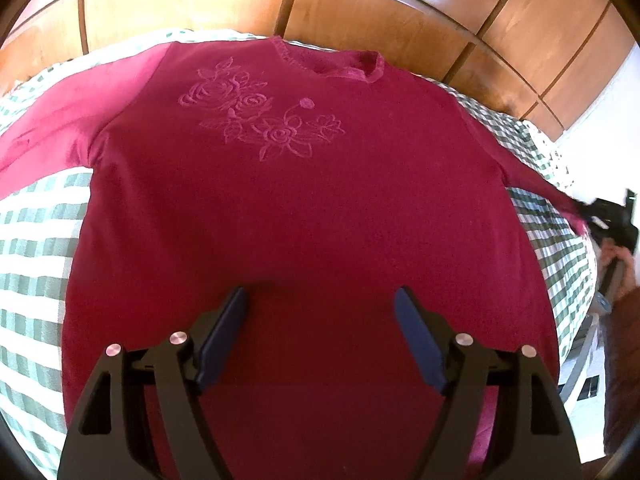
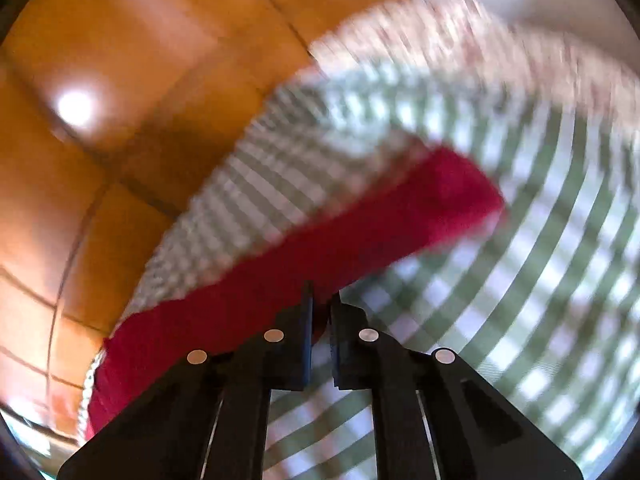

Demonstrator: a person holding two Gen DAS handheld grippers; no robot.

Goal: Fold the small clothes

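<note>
Your left gripper [image 1: 320, 300] hangs spread wide over the lower front of the magenta shirt [image 1: 304, 208], gripping nothing; the shirt lies flat, face up, on the green-checked bedcover [image 1: 36, 248]. Your right gripper [image 2: 321, 304] is clenched on its sleeve [image 2: 360, 232]

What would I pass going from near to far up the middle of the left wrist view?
Left gripper, fingers spread → shirt lying flat → rose embroidery → collar → checked bedcover → wooden headboard.
</note>
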